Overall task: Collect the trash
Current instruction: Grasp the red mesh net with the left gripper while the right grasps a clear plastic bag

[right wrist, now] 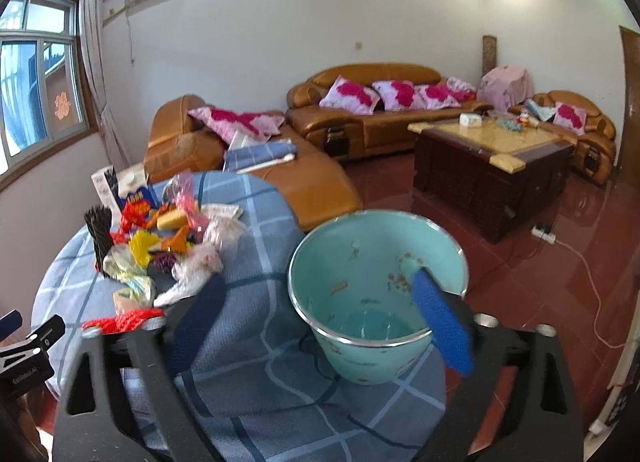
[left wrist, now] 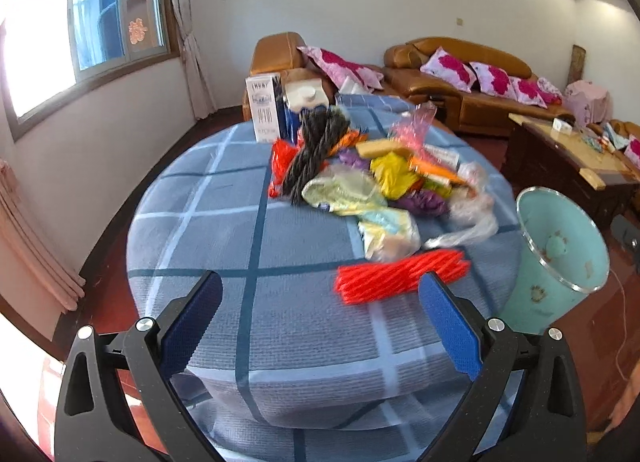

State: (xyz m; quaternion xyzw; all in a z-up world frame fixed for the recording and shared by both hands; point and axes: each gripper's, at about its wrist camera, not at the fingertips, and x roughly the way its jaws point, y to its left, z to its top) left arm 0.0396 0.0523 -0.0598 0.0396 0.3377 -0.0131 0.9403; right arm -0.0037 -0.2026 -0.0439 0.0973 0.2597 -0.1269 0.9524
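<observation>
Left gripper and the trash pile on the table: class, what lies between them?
In the left wrist view, only bare checked tablecloth lies between the open left gripper and the trash pile.

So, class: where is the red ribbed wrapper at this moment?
In the left wrist view, the red ribbed wrapper lies on the blue checked cloth at the near edge of the trash pile, beside the pale yellow wrapper, left of the teal bin.

Brown leather sofa [right wrist: 372, 117] with pink cushions [right wrist: 348, 95] faces a wooden coffee table [right wrist: 492, 157].
</observation>
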